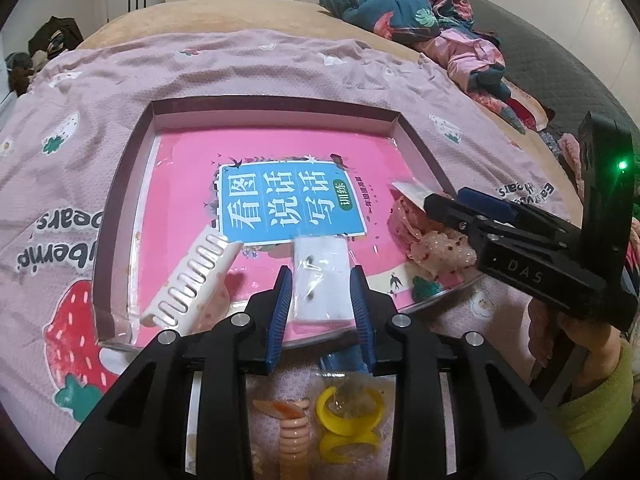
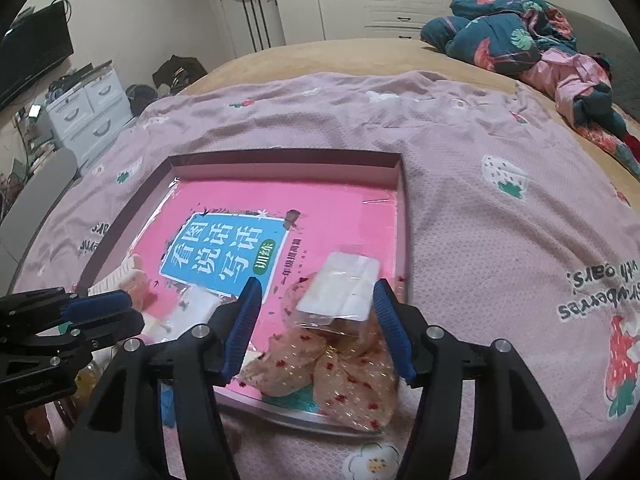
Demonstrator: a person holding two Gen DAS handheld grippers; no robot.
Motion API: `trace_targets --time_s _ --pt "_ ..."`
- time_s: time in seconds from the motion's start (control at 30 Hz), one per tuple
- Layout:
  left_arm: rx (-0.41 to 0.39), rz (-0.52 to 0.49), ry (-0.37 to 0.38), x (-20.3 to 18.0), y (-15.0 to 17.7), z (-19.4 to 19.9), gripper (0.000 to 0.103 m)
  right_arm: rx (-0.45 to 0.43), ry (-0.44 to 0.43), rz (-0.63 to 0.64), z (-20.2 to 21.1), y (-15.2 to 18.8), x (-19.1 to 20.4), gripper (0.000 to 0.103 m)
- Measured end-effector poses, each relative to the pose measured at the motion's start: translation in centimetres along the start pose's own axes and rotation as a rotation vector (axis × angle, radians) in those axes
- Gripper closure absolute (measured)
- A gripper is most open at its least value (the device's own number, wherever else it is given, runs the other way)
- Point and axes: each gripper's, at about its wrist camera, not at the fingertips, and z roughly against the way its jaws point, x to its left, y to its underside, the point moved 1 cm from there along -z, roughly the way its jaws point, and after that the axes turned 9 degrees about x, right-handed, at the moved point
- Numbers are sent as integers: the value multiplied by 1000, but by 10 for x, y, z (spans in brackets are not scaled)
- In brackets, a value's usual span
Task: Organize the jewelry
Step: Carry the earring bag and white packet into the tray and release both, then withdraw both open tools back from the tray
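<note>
A shallow box (image 1: 120,184) with a pink book cover as its floor lies on the bed; it also shows in the right wrist view (image 2: 400,208). My left gripper (image 1: 320,296) is open around a clear packet of small earrings on white card (image 1: 320,276). My right gripper (image 2: 316,316) is open over a second white-card packet (image 2: 340,292) lying on a pink spotted bow scrunchie (image 2: 348,376). A white comb clip (image 1: 196,280) lies at the box's front left. The right gripper (image 1: 452,204) also shows in the left wrist view.
A pink strawberry-print blanket (image 2: 500,240) covers the bed. A yellow ring packet (image 1: 348,416) and an orange spiral hair clip (image 1: 292,428) lie below my left gripper, outside the box. Crumpled clothes (image 2: 520,36) sit at the far right. Drawers (image 2: 88,112) stand left.
</note>
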Motion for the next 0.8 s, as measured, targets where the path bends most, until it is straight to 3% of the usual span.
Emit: trace_targets --time_s 0.37,0.5,0.53,0.73,0.8 --pt "-37 11 13 -3 14 24 59 -65 7 -81 44 19 -20 19" --pt "-71 23 14 -4 19 40 42 -105 6 -100 64 23 -23 12" --pt "-82 28 14 -4 20 45 35 -112 6 -98 68 25 -23 10" --pt "-147 36 4 -6 27 81 14 -126 16 -91 87 33 -17 9" --pt "-184 37 -1 -7 31 96 13 -145 11 -83 98 36 -14 9"
